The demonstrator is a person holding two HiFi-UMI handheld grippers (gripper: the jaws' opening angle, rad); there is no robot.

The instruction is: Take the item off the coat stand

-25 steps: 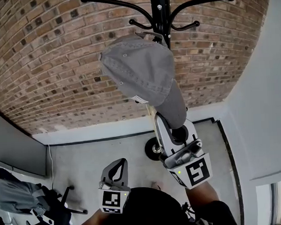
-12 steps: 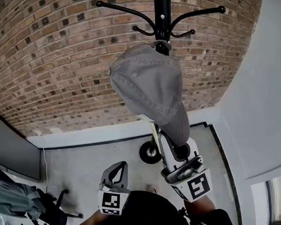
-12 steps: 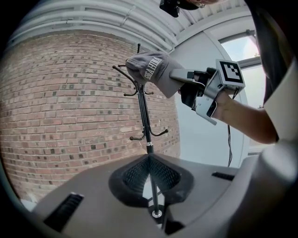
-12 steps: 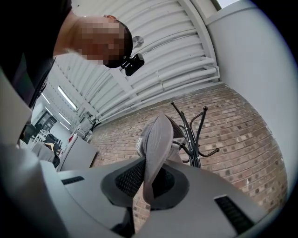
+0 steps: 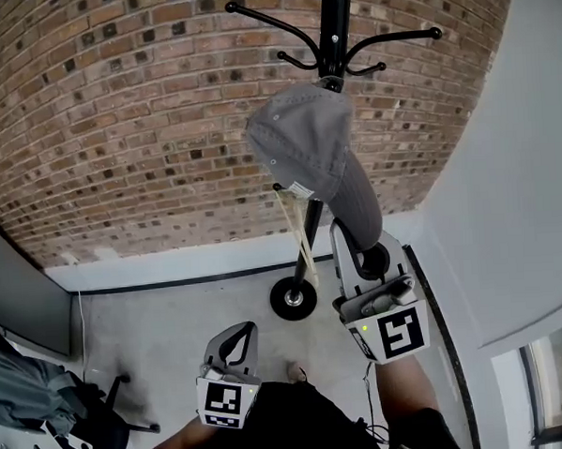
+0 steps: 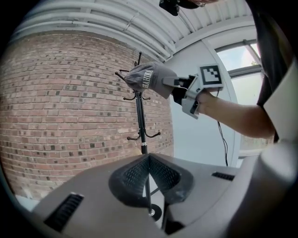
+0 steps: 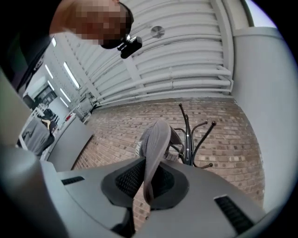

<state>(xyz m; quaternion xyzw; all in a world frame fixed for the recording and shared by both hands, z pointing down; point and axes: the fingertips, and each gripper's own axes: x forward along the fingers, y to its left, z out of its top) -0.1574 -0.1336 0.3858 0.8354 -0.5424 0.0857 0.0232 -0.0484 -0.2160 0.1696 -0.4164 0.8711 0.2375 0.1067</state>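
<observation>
Over the last second the right hand-held gripper has carried the grey baseball cap sideways, away from the left hand-held gripper, with the crown staying up by the pole.

Nearest the body, the left hand-held gripper hangs low with its jaws together on nothing, well below and apart from the cap. The right one is pinched narrow on the cap's brim, which runs edge-on between its pads. The crown stands beyond and above its tips, against the top of the coat stand. Whether the back of the cap is clear of the hook I cannot tell.

The cap should be light and soft in the crown. The brim is the stiff part and looks like the sound place to hold, as now. A paper tag dangles under the cap. Behind the stand is a brick wall.
</observation>
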